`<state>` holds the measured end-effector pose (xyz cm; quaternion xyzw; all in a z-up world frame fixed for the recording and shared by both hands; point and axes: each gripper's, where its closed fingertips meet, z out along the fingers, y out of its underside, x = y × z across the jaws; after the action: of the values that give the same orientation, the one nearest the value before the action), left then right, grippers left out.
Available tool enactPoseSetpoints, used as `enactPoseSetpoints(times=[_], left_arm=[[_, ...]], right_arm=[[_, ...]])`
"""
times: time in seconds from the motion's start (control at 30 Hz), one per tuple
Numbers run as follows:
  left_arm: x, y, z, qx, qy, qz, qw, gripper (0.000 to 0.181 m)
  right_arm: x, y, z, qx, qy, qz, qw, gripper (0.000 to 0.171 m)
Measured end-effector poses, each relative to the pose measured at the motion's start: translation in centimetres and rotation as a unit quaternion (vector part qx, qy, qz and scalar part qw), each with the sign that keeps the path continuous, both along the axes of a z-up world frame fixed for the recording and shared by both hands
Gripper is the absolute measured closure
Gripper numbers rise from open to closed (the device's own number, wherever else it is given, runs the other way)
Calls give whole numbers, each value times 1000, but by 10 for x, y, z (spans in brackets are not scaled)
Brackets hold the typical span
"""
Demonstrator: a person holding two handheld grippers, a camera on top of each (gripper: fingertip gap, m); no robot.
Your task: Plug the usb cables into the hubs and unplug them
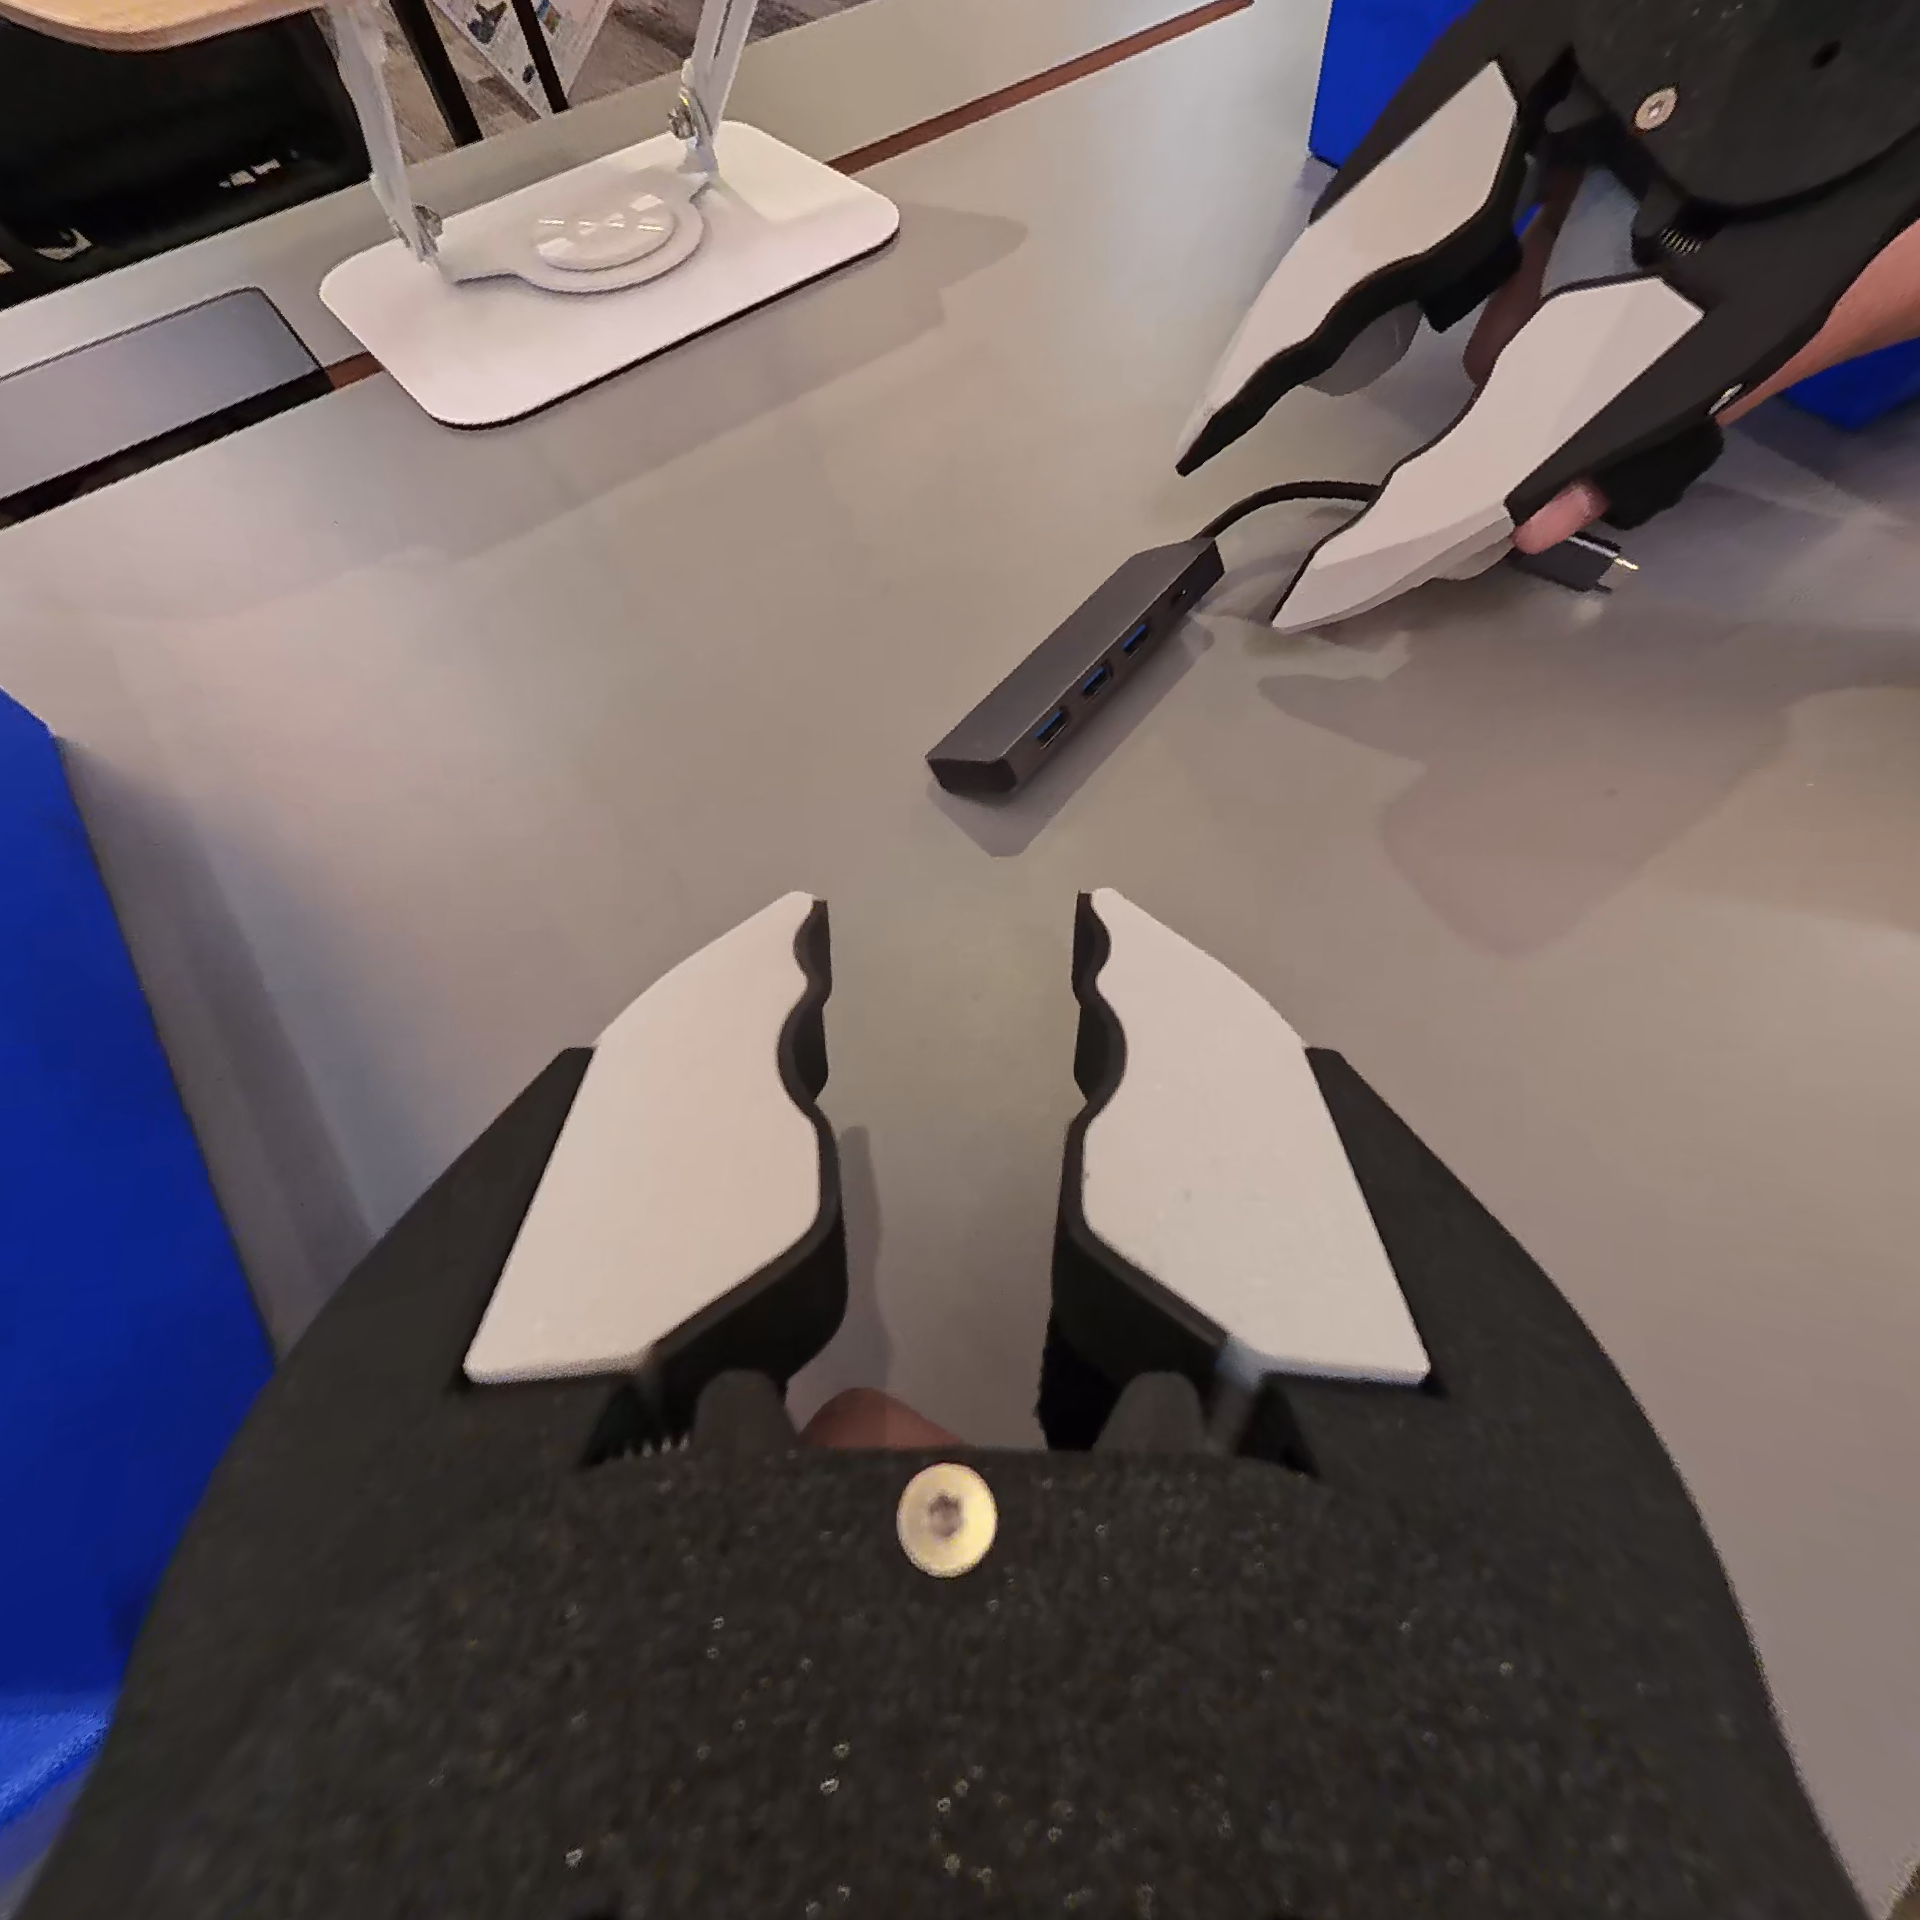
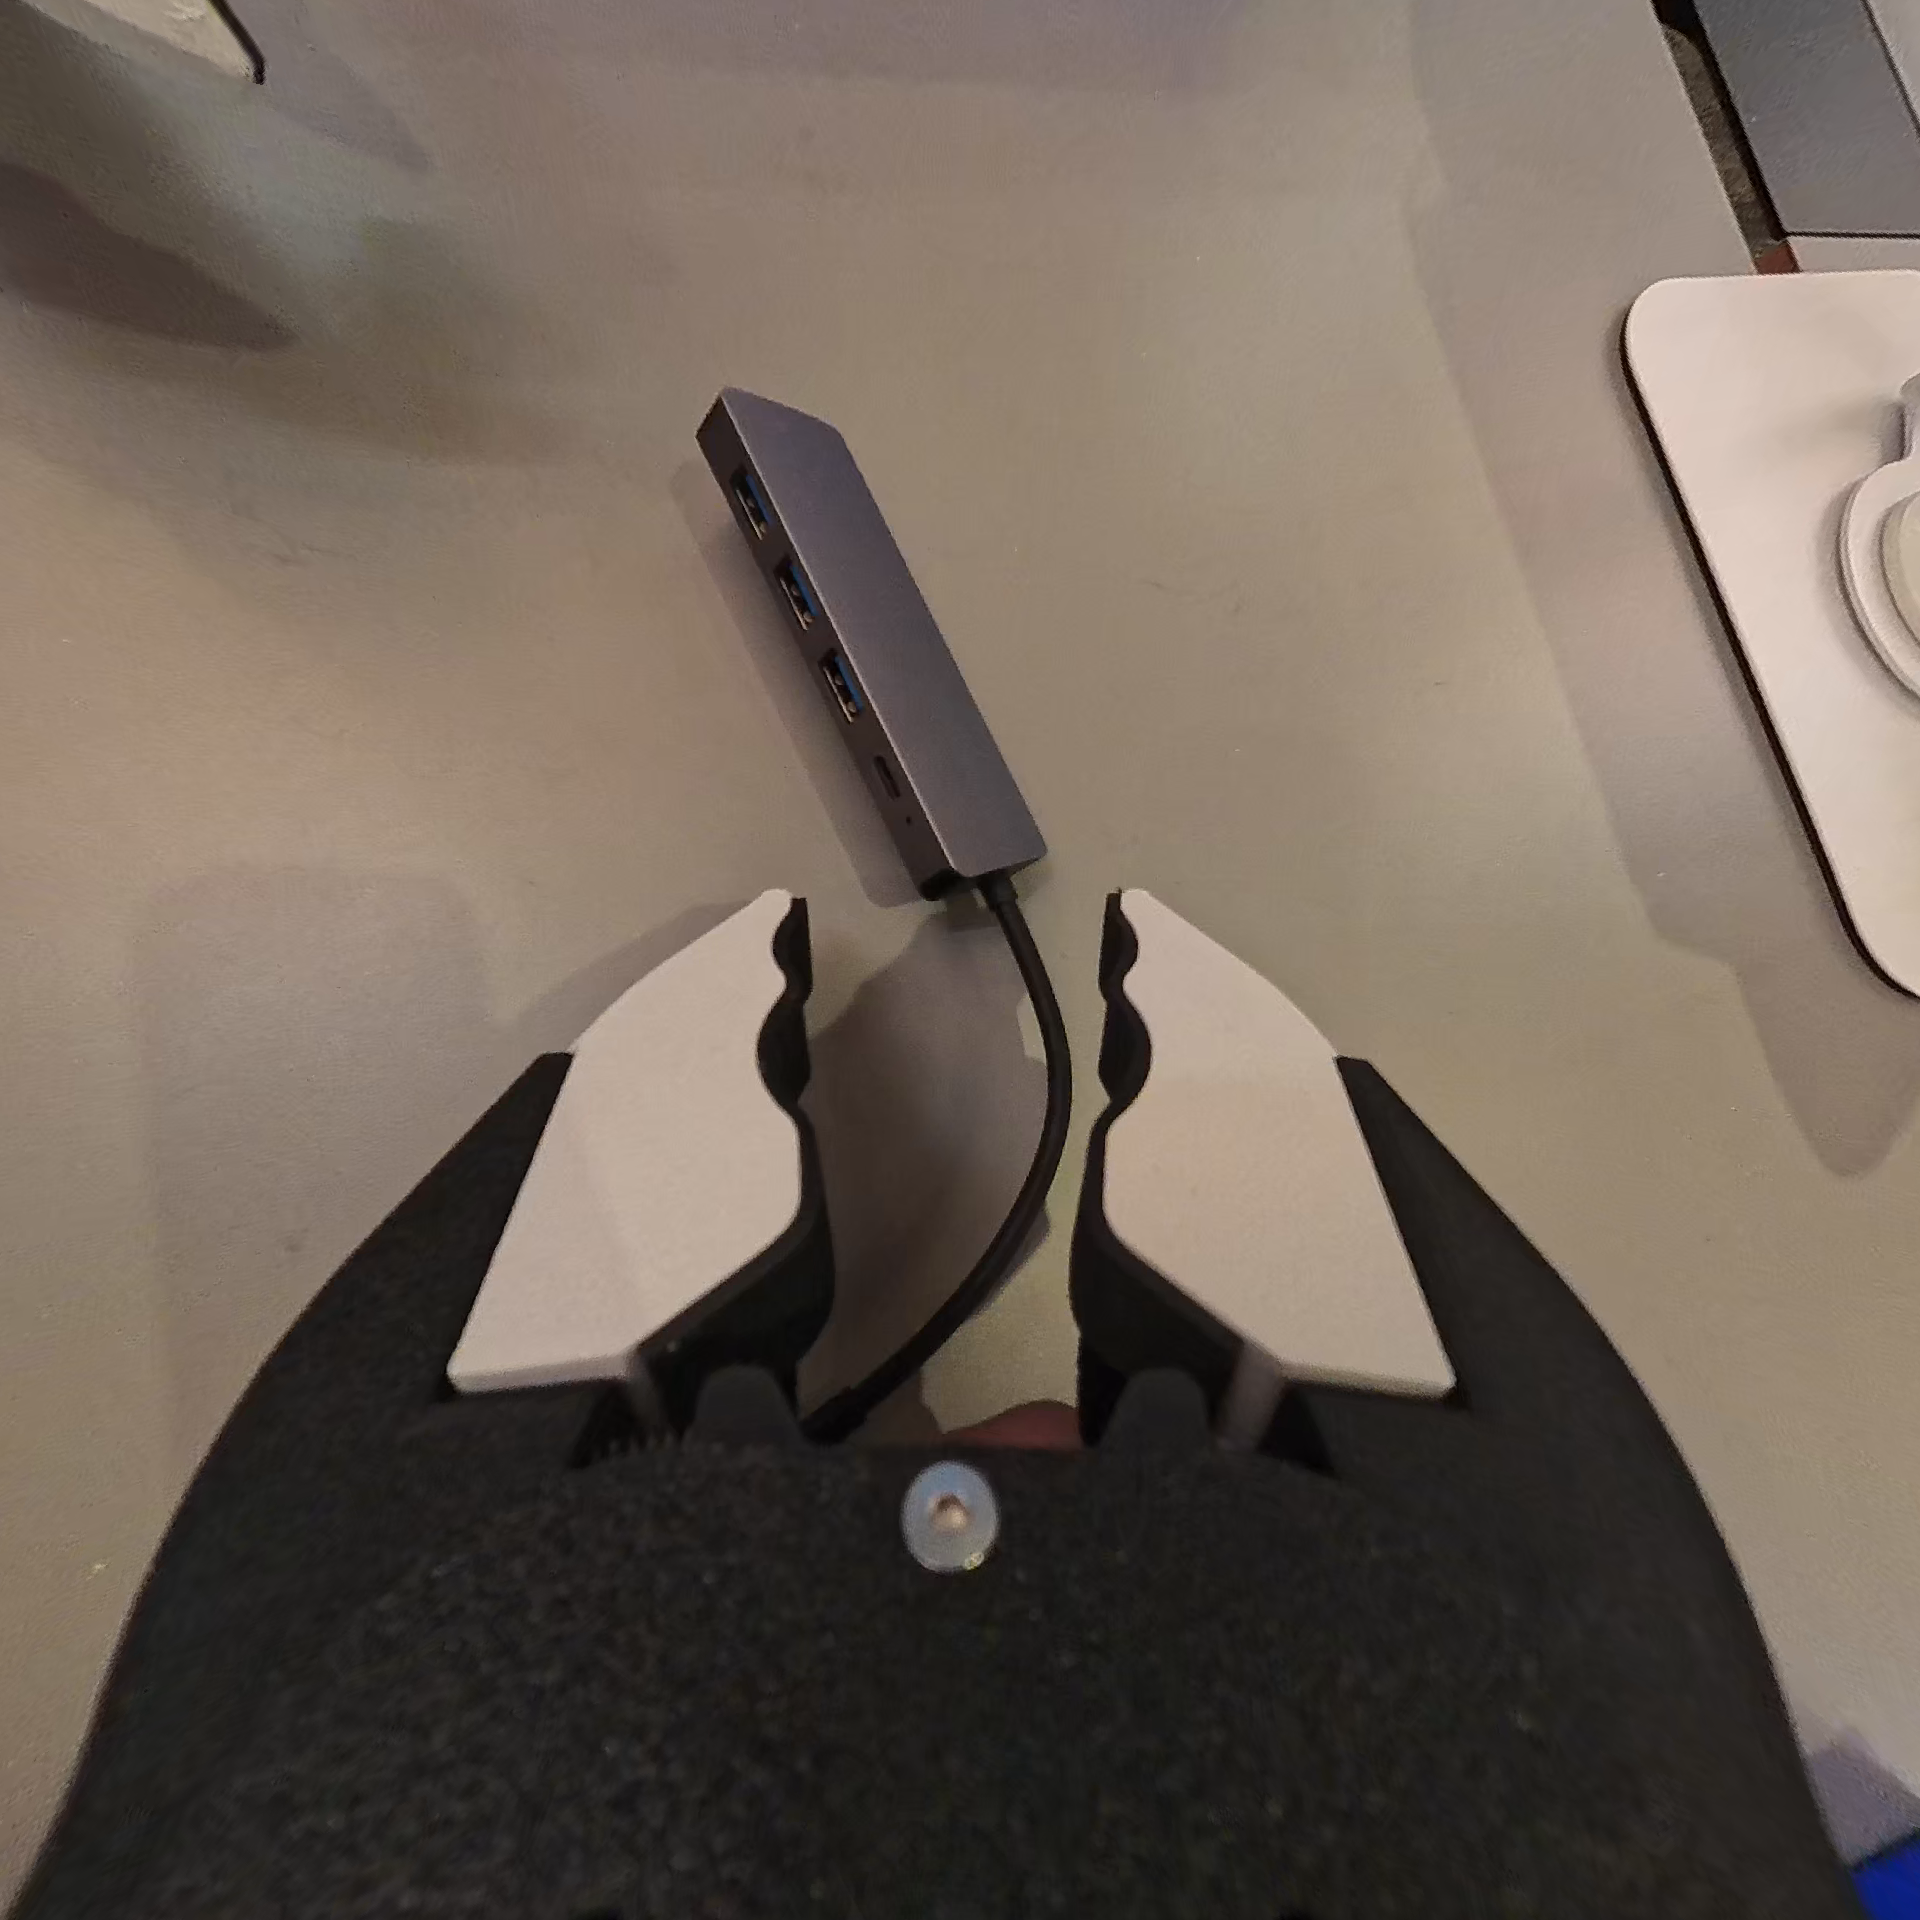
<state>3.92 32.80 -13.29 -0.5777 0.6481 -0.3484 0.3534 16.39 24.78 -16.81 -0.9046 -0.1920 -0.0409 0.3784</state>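
The slim dark-grey metal USB hub (image 2: 873, 634) lies flat on the grey table (image 2: 1299, 623). Its black cable (image 2: 1044, 1091) runs between the parted, empty right gripper (image 2: 956, 914) jaws. The left gripper (image 1: 951, 914), also parted, hovers empty. Current step: approach. Next: close on the cable plug (image 1: 1590, 571).

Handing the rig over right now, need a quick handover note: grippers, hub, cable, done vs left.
Left gripper: open, empty, hovering short of the hub.
Right gripper: open, jaws straddling the hub's black attached cable, not gripping it.
Slim dark grey USB hub lies flat on the grey table; its three blue ports are all empty. The cable's connector end rests on the table beside the right gripper.
Done: nothing plugged.
Left: every plug-in and unplug.
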Motion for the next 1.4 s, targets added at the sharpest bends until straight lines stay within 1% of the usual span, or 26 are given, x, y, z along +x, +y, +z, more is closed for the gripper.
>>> enactPoseSetpoints(times=[0.17, 0.33, 0.53, 0.67, 0.73, 0.87, 0.97, 1.07, 1.17, 1.23, 1.3, 1.37, 1.4], left_arm=[[-1, 7, 3, -3, -5, 12, 1000, 137], [-2, 6, 3, 9, -7, 13, 1000, 137], [0, 1, 1, 8, -4, 3, 1000, 137], [1, -1, 4, 8, -8, -1, 1000, 137], [0, -1, 6, 8, -10, -2, 1000, 137], [-1, 0, 9, 9, -13, 0, 1000, 137], [-2, 1, 13, 9, -19, 3, 1000, 137], [-3, 1, 17, 12, -24, 5, 1000, 137], [-4, 0, 21, 12, -29, 4, 999, 137], [-4, -1, 23, 14, -32, 4, 999, 138], [-5, -3, 23, 15, -32, 2, 999, 138], [-4, -4, 22, 18, -31, 2, 999, 138], [-4, -4, 22, 19, -30, 2, 999, 138]], right_arm=[[2, 2, -2, 0, -22, -1, 1000, 117], [0, 2, -9, -16, -38, 3, 999, 117], [-6, 16, -12, -10, -25, 23, 999, 120], [-6, 27, -12, -2, -30, 39, 999, 130], [-3, 32, -13, -1, -30, 44, 999, 144], [3, 34, -11, -5, -41, 46, 998, 159], [5, 32, -2, -5, 3, 30, 1000, 160], [-3, 29, 25, 36, 74, 22, 996, 159], [-16, 24, 64, 92, 195, 16, 976, 159], [-20, 19, 80, 112, 255, 11, 960, 159], [-19, 14, 86, 124, 271, 6, 955, 159], [-17, 10, 88, 139, 253, -2, 957, 159], [-14, 9, 88, 145, 230, -6, 962, 159]])
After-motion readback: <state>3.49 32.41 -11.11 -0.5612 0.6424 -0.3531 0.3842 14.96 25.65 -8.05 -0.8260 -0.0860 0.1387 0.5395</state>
